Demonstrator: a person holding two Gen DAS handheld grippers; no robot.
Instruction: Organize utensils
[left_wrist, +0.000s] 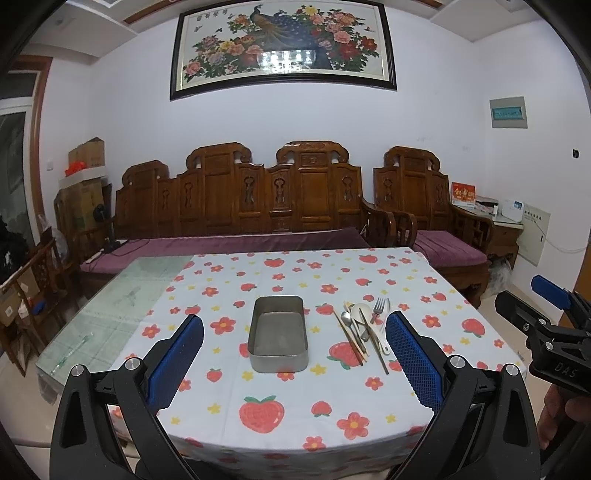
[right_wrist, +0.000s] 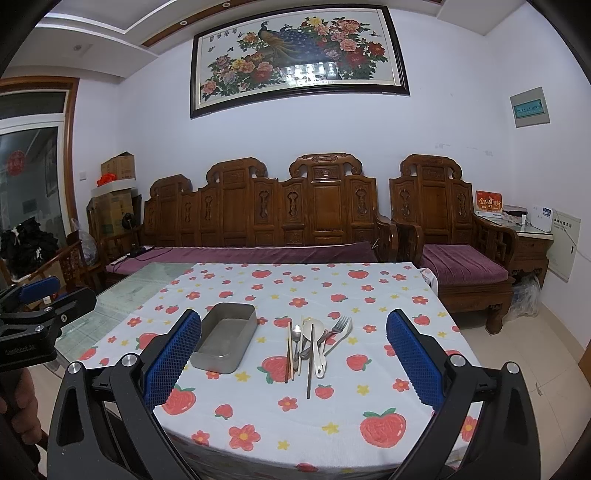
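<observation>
both grippers hover off near edge of table (left_wrist: 110, 295), nothing gripped. left gripper (left_wrist: 295, 354) fingers wide, right gripper (right_wrist: 293, 358) fingers wide. metal tray (left_wrist: 279, 334) mid-cloth, empty, long axis near-to-far, likely target. utensil pile (right_wrist: 308, 345) just beside its right side, handles toward near edge, heads far: easy handle pick.

Left gripper (left_wrist: 294, 354) and right gripper (right_wrist: 293, 354) both hover level, jaws spread wide, holding nothing.
</observation>
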